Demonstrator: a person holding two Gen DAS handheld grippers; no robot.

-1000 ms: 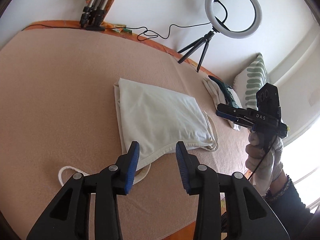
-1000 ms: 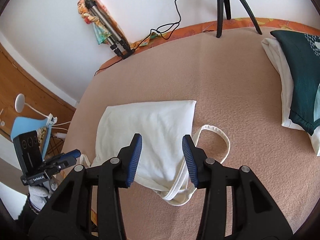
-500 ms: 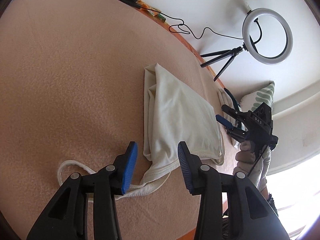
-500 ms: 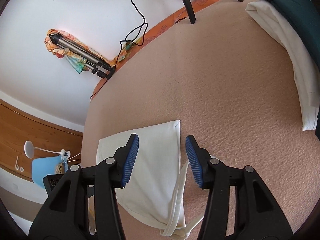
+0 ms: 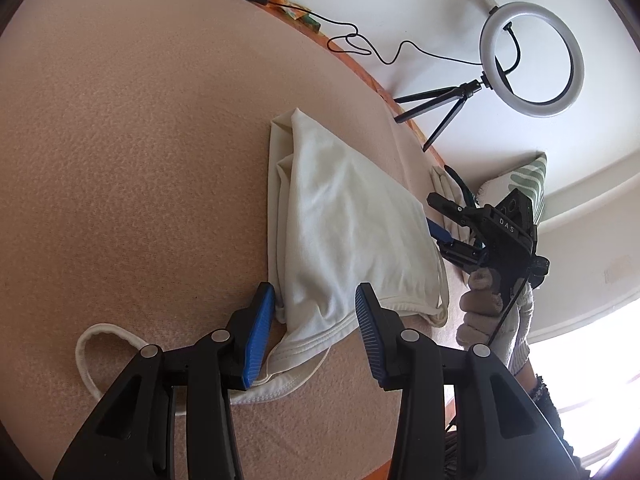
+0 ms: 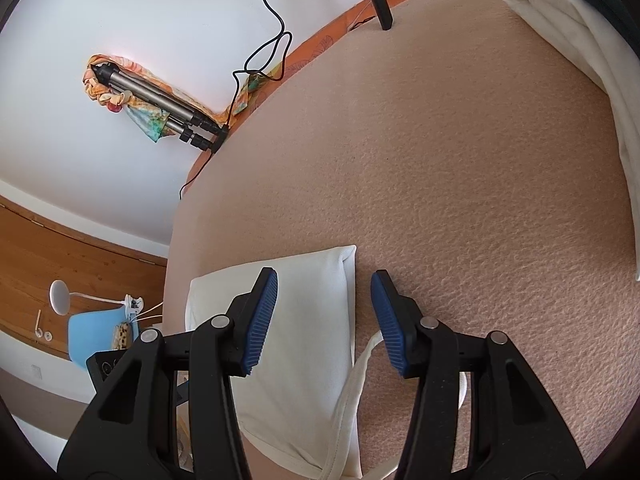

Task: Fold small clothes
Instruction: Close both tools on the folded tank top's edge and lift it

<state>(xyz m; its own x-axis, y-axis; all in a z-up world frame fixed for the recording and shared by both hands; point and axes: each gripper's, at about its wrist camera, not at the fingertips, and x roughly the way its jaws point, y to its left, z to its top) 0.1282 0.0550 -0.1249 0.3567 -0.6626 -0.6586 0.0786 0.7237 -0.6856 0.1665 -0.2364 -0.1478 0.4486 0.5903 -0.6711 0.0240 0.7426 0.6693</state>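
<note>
Cream tank top (image 5: 344, 236) lies partly folded on the bed (image 5: 132, 128), a pinkish-tan blanket surface, roughly mid-bed, well apart from the wall-side edge. One shoulder strap (image 5: 100, 344) loops loose on the blanket toward the near edge; a second strap (image 6: 360, 376) trails beside the folded body.

Left hand-held gripper (image 5: 316, 332): jaws apart, nothing between the pads, poised just over the neckline hem. Right hand-held gripper (image 6: 324, 320): jaws apart, empty, hovering over the garment's far corner and side edge.

Handling, as a judgement: thin knit cotton, light and limp, no stiffness to hold a crease. It will drape and drag on the textured blanket rather than slide. Straps likely to flop out of any fold unless tucked first. Best purchase looks to be the doubled hem at the neckline or the stitched side edge, pinched through all layers; a single-layer pinch would peel the fold open.

Stack of folded clothes (image 6: 580, 40) sits at the bed's far right corner. Ring light (image 5: 530, 54) stands on its tripod past the far edge.
</note>
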